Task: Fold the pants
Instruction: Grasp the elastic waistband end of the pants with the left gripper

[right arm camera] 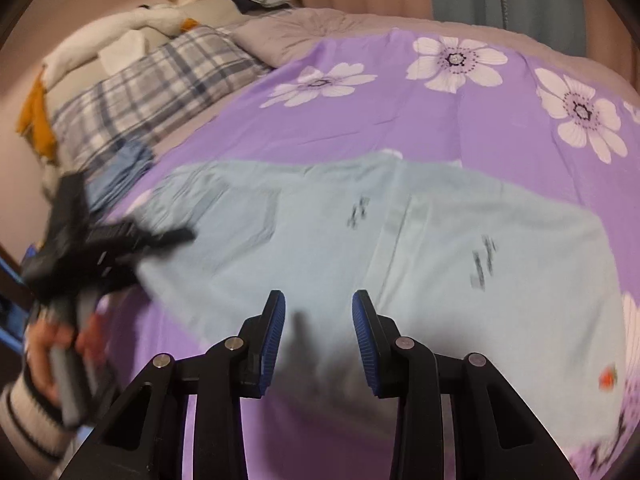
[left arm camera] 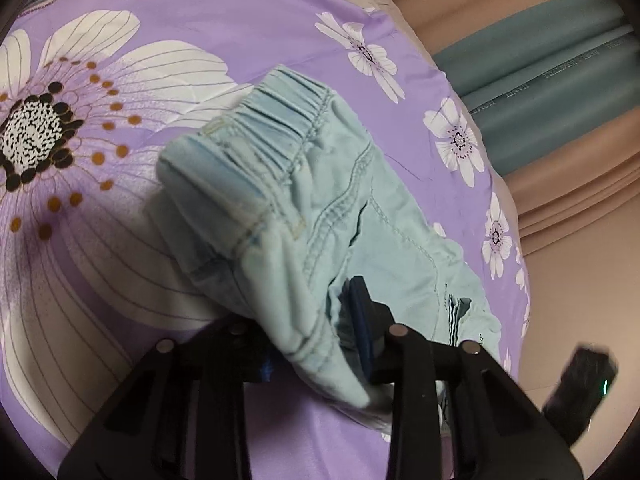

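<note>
- Pants lie spread on the purple flowered bedspread, near its right edge.
- Left gripper clamps bunched pants fabric.
- Right gripper hangs open above the pants.

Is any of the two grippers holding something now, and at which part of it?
The left gripper is shut on the light blue pants, pinching bunched fabric at the waist end, just below the elastic waistband. The right gripper is open above the pants and holds nothing.
</note>
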`<move>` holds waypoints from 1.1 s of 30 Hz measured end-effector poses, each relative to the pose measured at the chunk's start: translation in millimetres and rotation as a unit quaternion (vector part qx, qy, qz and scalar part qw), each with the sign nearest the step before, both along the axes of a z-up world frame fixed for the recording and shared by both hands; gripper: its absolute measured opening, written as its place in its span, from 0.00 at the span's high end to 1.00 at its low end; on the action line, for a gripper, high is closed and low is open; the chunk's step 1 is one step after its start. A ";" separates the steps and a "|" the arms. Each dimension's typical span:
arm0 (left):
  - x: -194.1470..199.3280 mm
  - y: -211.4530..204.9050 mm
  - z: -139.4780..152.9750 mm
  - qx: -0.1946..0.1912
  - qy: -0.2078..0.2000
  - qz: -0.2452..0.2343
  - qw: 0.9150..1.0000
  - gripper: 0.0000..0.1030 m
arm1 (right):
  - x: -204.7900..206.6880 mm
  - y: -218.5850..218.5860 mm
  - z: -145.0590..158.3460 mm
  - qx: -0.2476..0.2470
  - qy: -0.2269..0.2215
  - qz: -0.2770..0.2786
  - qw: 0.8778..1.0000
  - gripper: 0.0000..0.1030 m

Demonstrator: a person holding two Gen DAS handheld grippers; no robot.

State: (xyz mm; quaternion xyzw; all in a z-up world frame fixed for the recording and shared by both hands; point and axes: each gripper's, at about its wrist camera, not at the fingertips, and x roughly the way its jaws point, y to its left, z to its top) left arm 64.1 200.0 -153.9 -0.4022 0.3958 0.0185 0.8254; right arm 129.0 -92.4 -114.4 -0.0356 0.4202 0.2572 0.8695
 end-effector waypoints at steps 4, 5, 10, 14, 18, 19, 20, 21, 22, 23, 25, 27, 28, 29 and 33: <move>1.7 -2.3 -0.2 0.010 0.000 -0.007 1.000 0.69 | 39.2 21.8 -1.0 -0.005 0.007 -0.009 1.000 0.70; 2.1 -3.3 -0.2 0.013 -0.001 -0.009 1.000 0.69 | 47.9 26.7 -1.0 -0.012 0.003 -0.013 1.000 0.73; 4.5 -5.8 -1.4 0.022 -0.003 -0.013 1.000 0.69 | 78.4 48.4 -8.0 -0.076 0.001 -0.023 0.997 0.75; 4.0 -5.2 -2.5 0.023 -0.003 -0.014 1.000 0.69 | 87.3 51.7 -31.3 -0.112 0.033 -0.025 0.993 0.75; 3.5 -5.2 -3.0 0.022 -0.003 -0.013 1.000 0.69 | 64.4 52.1 -26.0 -0.139 0.037 -0.019 0.989 0.75; 4.1 -5.5 -2.7 0.023 -0.003 -0.013 1.000 0.69 | 55.0 51.6 -25.0 -0.147 0.034 -0.014 0.988 0.75; 4.4 -5.7 -3.0 0.024 -0.004 -0.014 1.000 0.69 | 43.5 51.6 -24.9 -0.156 0.030 -0.006 0.987 0.75; 4.6 -5.9 -2.9 0.026 -0.004 -0.014 1.000 0.69 | 29.2 50.7 -25.0 -0.167 0.023 0.001 0.986 0.75; 4.7 -6.4 -3.0 0.028 -0.004 -0.015 0.999 0.69 | 17.7 49.6 -24.9 -0.173 0.017 0.004 0.985 0.75; 4.8 -6.7 -2.8 0.030 -0.004 -0.016 0.999 0.69 | 4.2 47.7 -24.8 -0.176 0.014 0.007 0.984 0.75; 4.4 -7.7 -2.6 0.034 -0.004 -0.016 0.999 0.69 | -19.7 45.0 -23.8 -0.172 0.014 0.008 0.985 0.75; 4.2 -7.8 -2.7 0.033 -0.004 -0.016 0.999 0.69 | -37.9 42.0 -22.5 -0.164 0.018 0.006 0.986 0.75; 4.0 -8.1 -2.7 0.033 -0.004 -0.016 0.999 0.69 | -43.6 40.3 -21.8 -0.163 0.017 0.005 0.987 0.75; 4.2 -7.9 -3.1 0.034 -0.004 -0.016 0.999 0.69 | -51.3 39.8 -21.1 -0.164 0.017 0.006 0.986 0.75; 5.6 -8.7 -2.6 0.037 0.001 -0.018 0.999 0.70 | -61.3 37.2 -21.1 -0.160 0.016 -0.004 0.987 0.76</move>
